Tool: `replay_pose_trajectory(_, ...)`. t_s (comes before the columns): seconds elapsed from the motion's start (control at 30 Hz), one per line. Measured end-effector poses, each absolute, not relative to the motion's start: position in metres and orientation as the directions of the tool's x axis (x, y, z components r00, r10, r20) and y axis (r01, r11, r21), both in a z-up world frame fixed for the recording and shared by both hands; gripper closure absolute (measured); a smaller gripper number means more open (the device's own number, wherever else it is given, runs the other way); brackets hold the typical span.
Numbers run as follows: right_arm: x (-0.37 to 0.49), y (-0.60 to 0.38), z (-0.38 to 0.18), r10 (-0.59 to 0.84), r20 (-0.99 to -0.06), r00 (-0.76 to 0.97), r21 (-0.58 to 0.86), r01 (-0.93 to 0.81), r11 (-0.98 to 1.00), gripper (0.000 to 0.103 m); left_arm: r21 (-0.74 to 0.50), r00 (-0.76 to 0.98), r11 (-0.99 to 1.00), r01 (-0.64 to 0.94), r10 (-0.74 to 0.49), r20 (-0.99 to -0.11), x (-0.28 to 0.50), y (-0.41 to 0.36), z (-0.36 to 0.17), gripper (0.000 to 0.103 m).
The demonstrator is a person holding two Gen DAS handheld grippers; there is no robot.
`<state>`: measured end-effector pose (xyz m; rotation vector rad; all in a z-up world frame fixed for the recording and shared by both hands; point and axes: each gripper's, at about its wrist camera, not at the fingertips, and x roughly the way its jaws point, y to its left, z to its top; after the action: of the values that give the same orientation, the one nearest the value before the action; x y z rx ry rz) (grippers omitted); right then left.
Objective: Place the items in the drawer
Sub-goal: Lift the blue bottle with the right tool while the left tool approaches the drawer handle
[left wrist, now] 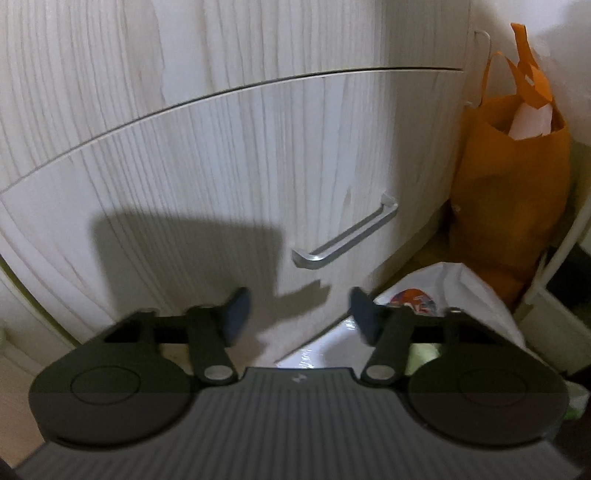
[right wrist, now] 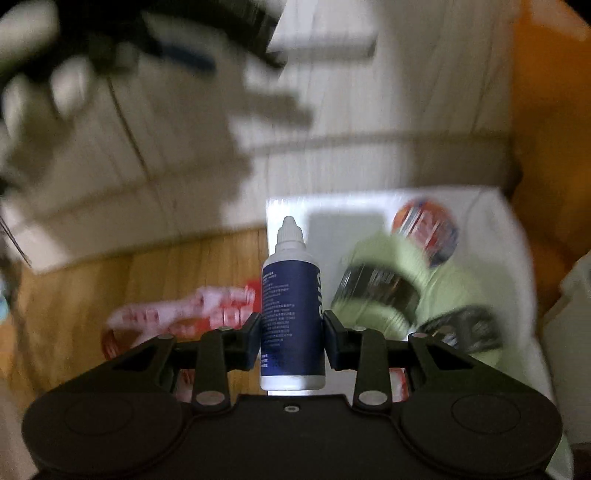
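- Blurring smears most of the right wrist view: a dark shape at upper left [right wrist: 155, 33] cannot be made out, and its shadow falls across the white cabinet front.
- Green fabric [right wrist: 417, 269] and two dark cylindrical items [right wrist: 380, 288] lie on a white plastic bag [right wrist: 509, 236] — too smeared to identify; the print on the bag's round label is unreadable.
- Red-and-white packaging [right wrist: 192, 306] on the wooden floor [right wrist: 66, 288] is partly cut off behind the gripper body.
- Left wrist view: orange bag [left wrist: 513, 177] stands beside the cabinet, contents mostly hidden; the white bag is partly blocked by the gripper.
- Right gripper [right wrist: 291, 332]: jaws clamped on a bottle [right wrist: 291, 302] — white dropper cap, dark blue label, upright between the pads, both pads touching its sides. Label text too small to read.
- Left gripper [left wrist: 301, 314]: jaws spread wide, nothing between them, touching nothing.
- Drawer [left wrist: 221, 177]: white wood-grain front, fully closed, directly ahead of the left gripper; its metal handle [left wrist: 345, 236] sits just beyond the fingertips, apart from them.
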<state>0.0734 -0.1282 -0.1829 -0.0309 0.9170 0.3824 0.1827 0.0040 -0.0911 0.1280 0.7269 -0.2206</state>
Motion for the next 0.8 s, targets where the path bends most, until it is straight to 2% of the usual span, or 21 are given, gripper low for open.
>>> replay_pose_trajectory(0.17,0.071,-0.151,-0.134,0.305,-0.692,0.654,0.140,-0.293,0.946,0.064,0.035,0.745,0.957,0.289,-0.202,-0.636,0.177,0.008,-0.086,0.050)
replay_pose_trajectory(0.3,0.068,-0.166,-0.103,0.310,-0.640,0.704,0.160,-0.272,0.949,0.064,0.107,0.773,0.931,0.348,-0.221,-0.594,0.172,0.000,-0.083,0.050)
replay_pose_trajectory(0.4,0.063,-0.174,-0.086,0.316,-0.608,0.729,0.178,-0.263,0.948,0.064,0.143,0.758,0.912,0.385,-0.224,-0.612,0.175,-0.006,-0.078,0.050)
replay_pose_trajectory(0.5,0.063,-0.179,-0.078,0.313,-0.589,0.745,0.184,-0.253,0.950,0.064,0.122,0.751,0.908,0.401,-0.250,-0.611,0.179,-0.009,-0.079,0.050)
replay_pose_trajectory(0.8,0.055,-0.188,-0.059,0.328,-0.553,0.766,0.211,-0.252,0.944,0.063,0.259,0.769,0.858,0.445,-0.217,-0.601,0.176,-0.021,-0.087,0.054)
